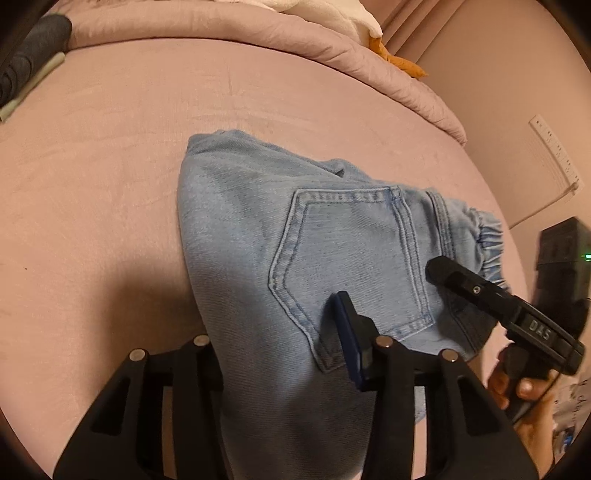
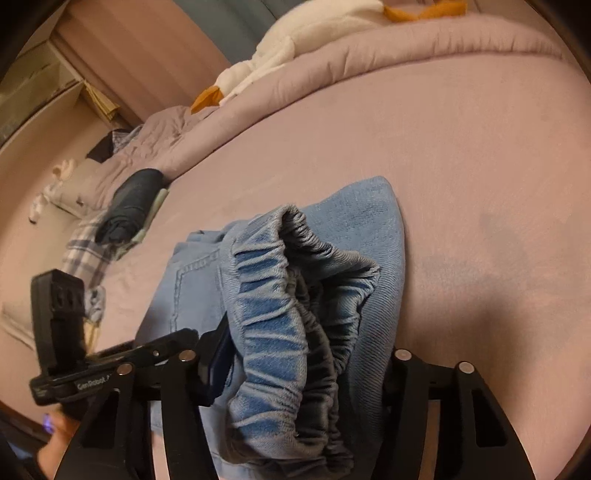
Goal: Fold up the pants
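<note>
The left gripper (image 1: 284, 354) had its two black fingers set wide, with the light-blue denim pants (image 1: 295, 258) running between them; whether the blue-padded finger (image 1: 351, 339) was pressing cloth or only lying on it could not be told. The right gripper (image 2: 291, 365) likewise straddled the garment, the gathered elastic waistband (image 2: 291, 295) bunched up between its fingers, and its grip could not be told either.

The pants lay folded to a compact bundle on the near middle of the pink bedsheet (image 1: 110, 184), back pocket (image 1: 351, 258) upward, waistband to the right. From the left wrist camera the right gripper's black finger (image 1: 454, 275) rested at the waistband edge.

This looked like a late fold, both tools working the near end. The next move probably called for a firm pinch on all layers at once, then carrying them over the far part evenly.

Farther off lay a rumpled pink quilt (image 1: 258, 33), a rolled dark garment (image 2: 129, 203) and a white plush toy (image 2: 295, 40).
</note>
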Demonstrator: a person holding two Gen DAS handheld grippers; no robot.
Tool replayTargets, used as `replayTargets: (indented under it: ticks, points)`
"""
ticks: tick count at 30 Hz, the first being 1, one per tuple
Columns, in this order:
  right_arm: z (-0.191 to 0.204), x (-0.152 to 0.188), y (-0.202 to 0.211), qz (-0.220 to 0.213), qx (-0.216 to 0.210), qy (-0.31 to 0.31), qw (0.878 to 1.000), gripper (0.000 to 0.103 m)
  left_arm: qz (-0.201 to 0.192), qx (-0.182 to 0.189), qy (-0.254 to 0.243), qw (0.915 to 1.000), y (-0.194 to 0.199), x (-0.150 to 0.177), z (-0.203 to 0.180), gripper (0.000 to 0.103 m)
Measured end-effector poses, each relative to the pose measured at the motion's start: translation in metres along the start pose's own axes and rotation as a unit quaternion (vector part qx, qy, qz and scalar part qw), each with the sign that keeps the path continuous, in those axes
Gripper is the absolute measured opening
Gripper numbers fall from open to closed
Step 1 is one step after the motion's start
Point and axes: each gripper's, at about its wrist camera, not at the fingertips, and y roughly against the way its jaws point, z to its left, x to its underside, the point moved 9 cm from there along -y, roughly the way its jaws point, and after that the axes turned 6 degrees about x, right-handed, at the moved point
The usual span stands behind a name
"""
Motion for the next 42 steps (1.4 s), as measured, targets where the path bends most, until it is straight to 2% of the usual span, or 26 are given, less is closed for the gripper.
replayTargets:
  ticks: [6,16,32,42]
  points:
    - [0.013,-0.002,0.01,-0.028,0.055,0.036,0.997,0.054,-0.001,-0.023,-0.007,0.9997,-0.002,-0.001,-0.002,0.04]
    - [0.028,-0.001,0.022,-0.051,0.089,0.071,0.992,0.052,-0.014,-0.048,-0.026,0.9984,0.0,-0.005,-0.009,0.029]
    - [0.055,0.016,0.039,-0.063,0.084,0.098,0.99,0.051,-0.029,-0.08,-0.032,0.9959,0.021,0.006,-0.011,0.026]
    - [0.095,0.034,0.048,-0.067,0.059,0.13,0.987,0.051,-0.068,-0.087,-0.013,0.9938,0.068,0.024,0.003,0.025]
